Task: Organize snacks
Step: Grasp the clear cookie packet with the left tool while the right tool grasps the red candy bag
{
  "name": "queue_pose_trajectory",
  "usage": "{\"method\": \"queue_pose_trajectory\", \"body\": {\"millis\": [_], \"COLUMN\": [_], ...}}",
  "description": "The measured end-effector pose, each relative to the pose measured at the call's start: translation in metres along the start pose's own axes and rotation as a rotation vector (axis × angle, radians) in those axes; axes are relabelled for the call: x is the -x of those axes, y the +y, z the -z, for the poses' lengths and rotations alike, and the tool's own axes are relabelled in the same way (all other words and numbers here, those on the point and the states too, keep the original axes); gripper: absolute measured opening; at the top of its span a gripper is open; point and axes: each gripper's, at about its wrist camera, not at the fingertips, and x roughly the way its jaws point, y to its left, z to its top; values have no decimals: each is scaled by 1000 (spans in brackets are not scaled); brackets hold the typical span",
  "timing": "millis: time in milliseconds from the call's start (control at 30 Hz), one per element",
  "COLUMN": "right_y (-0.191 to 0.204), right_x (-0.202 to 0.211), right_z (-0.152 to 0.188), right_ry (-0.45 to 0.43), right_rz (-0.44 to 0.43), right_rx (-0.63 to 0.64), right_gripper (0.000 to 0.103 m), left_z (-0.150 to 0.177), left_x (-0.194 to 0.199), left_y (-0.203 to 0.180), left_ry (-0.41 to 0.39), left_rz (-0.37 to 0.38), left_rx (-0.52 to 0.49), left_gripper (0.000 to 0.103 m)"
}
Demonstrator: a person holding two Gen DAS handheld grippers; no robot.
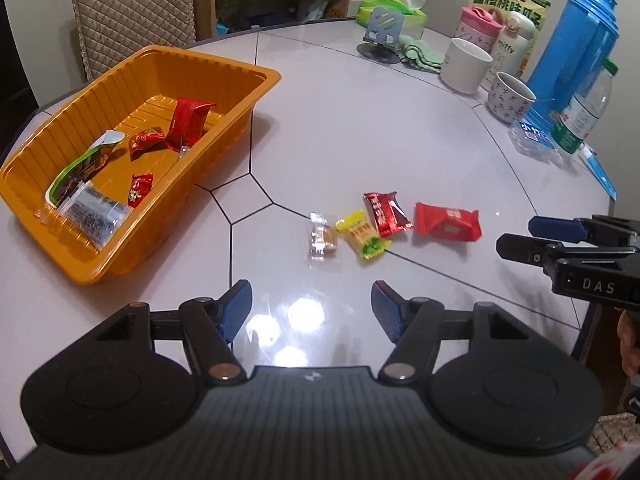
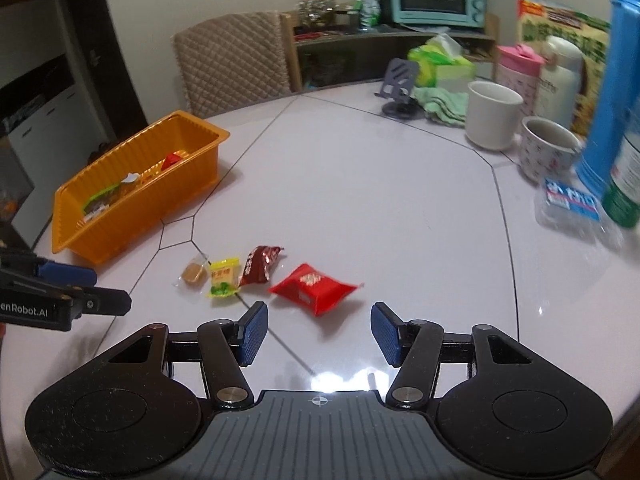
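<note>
An orange tray (image 1: 236, 68) (image 2: 120, 216) at the table's left holds several wrapped snacks. Loose on the table lie a clear-wrapped brown candy (image 1: 322, 238) (image 2: 194, 272), a yellow candy (image 1: 362, 236) (image 2: 224, 278), a dark red packet (image 1: 386, 214) (image 2: 260, 266) and a bright red packet (image 1: 446, 222) (image 2: 314, 288). My left gripper (image 1: 312, 308) is open and empty, just short of the candies. My right gripper (image 2: 318, 330) is open and empty, just short of the bright red packet. It also shows in the left wrist view (image 1: 516, 236).
At the back right stand a white mug (image 1: 464, 64), a patterned cup (image 1: 510, 96), a blue thermos (image 1: 576, 44), a water bottle (image 1: 584, 116), a phone stand (image 1: 380, 36), a tissue box (image 1: 394, 6) and a green cloth (image 1: 420, 54). A padded chair (image 2: 236, 60) stands behind the table.
</note>
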Motion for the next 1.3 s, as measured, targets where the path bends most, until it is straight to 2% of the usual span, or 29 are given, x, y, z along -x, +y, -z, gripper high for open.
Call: {"method": "queue_pose_trajectory", "body": {"millis": [533,933,967,1033,1100,1300], "right_y": [-3,-3,-3,-2,-1,-1], "right_x": [-67,-82,-81,-80,-80,-78], "right_z": [-28,-25,-24,-22,-20,-13], "right_ry": [80,117,121,123,132,136], "right_rz": [-85,-98,-98,-104,-80,-50], "right_rx": [177,170,166,156,143,65], "right_gripper": [57,57,56,39,34,33], "left_z": [-18,-22,-23,-24,-25,-28], "left_x": [-27,-40,-41,-44,-46,-54], "left_y": [1,4,4,5,5,3], "left_ry": [24,33,34,34,34,31], "left_rz": [-10,-10,-9,-8,-8,3], "left_rx": [3,-5,-5,-6,-11,-27], "left_gripper": [63,63,63,63,63,61]}}
